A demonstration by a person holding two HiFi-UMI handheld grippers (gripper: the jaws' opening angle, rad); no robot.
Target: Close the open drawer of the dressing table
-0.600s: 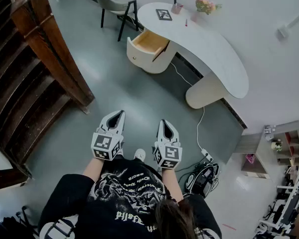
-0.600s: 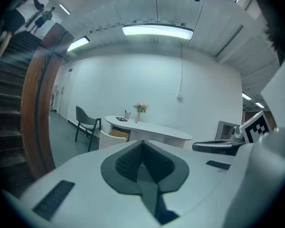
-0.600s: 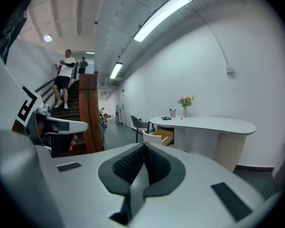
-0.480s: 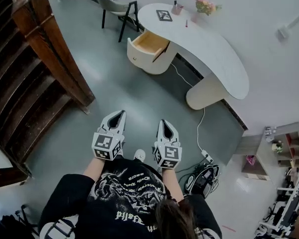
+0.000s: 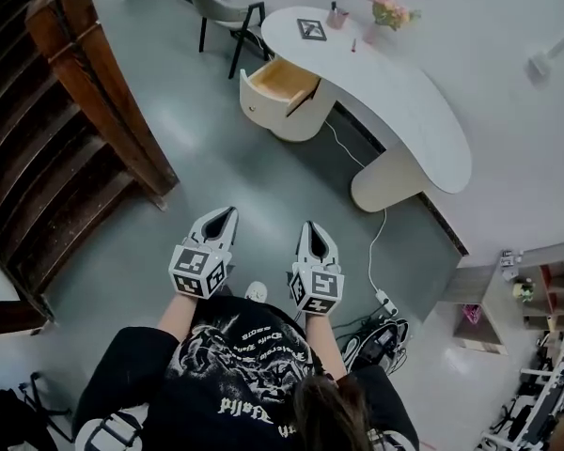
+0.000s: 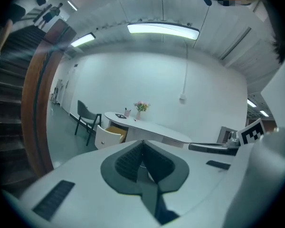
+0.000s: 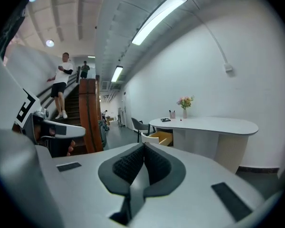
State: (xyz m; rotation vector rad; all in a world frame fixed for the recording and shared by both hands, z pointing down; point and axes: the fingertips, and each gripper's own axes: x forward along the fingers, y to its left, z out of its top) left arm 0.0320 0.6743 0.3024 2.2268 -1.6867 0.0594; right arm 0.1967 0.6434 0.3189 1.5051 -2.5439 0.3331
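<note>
While the person stands well back from the dressing table (image 5: 387, 173), the left tongs (image 5: 227, 213) and right tongs (image 5: 310, 226) are both pressed together on nothing. I judge the approach to be the step in hand. The drawer (image 5: 284, 80) juts open under the white worktop (image 5: 404, 101), its wooden inside apparently bare. The next move is to walk up and push its front in.
</note>
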